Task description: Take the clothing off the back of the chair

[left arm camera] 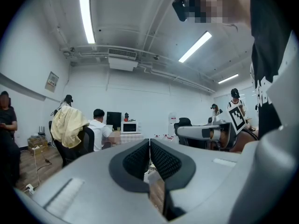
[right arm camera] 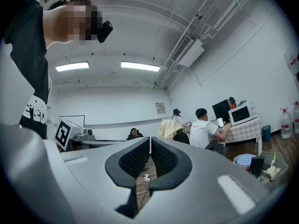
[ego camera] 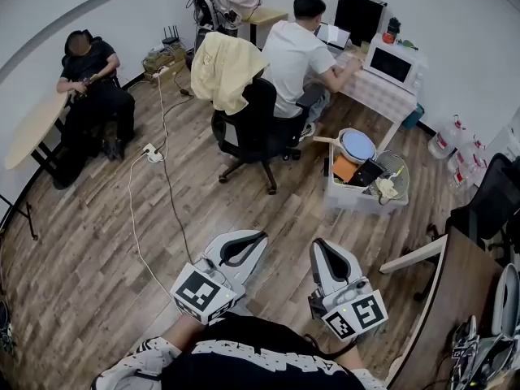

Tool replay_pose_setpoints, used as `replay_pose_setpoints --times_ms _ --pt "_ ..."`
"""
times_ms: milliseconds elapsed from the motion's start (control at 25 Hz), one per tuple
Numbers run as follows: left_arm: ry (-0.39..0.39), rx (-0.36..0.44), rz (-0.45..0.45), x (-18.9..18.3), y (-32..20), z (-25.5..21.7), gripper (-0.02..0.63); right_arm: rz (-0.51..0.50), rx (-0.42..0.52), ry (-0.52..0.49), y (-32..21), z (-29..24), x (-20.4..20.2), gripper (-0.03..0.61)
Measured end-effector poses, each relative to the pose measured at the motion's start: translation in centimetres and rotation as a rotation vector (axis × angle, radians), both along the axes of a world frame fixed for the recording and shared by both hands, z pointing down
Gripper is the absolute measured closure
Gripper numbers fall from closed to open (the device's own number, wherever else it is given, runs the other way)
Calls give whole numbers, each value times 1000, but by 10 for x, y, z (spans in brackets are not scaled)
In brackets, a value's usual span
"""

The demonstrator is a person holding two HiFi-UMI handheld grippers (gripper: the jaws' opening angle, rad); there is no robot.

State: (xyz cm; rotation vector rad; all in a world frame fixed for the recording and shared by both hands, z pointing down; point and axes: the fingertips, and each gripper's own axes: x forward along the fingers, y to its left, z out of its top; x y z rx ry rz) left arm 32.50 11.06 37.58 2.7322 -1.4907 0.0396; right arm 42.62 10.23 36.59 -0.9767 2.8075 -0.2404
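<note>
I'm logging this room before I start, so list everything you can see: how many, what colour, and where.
clothing: one, pale yellow, draped over the office chair's back
office chair: one, black, on the floor beside the desk
person in white: one, seated at the desk
person in black: one, seated near the left wall
microwave: one, white, on the desk
monitor: one, black, at the desk's far end
power strip: one, white, on the floor left of the chair
storage bin: one, clear, on the floor right of the chair, full of items
left tool: one, grey and black, bottom centre, jaws shut, empty
right tool: one, grey and black, beside it, jaws shut, empty
</note>
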Motion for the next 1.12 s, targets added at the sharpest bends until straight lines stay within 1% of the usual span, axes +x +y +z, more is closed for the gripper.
replay_pose_setpoints --times_ms 320,520,760,920,1120 --pt "20 -35 -45 -47 -17 14 614 -59 -49 21 -26 12 -50 546" --pt "29 -26 -58 -82 -32 9 614 -105 -53 18 -41 7 -93 532" --pt "54 -6 -55 -128 -45 7 614 -105 -71 33 -58 9 -140 523" --pt "53 -12 -58 -161 -55 9 614 -91 -63 36 -71 5 -169 520" --pt "58 1 -39 -198 -69 5 614 -84 -64 39 -84 4 -209 512"
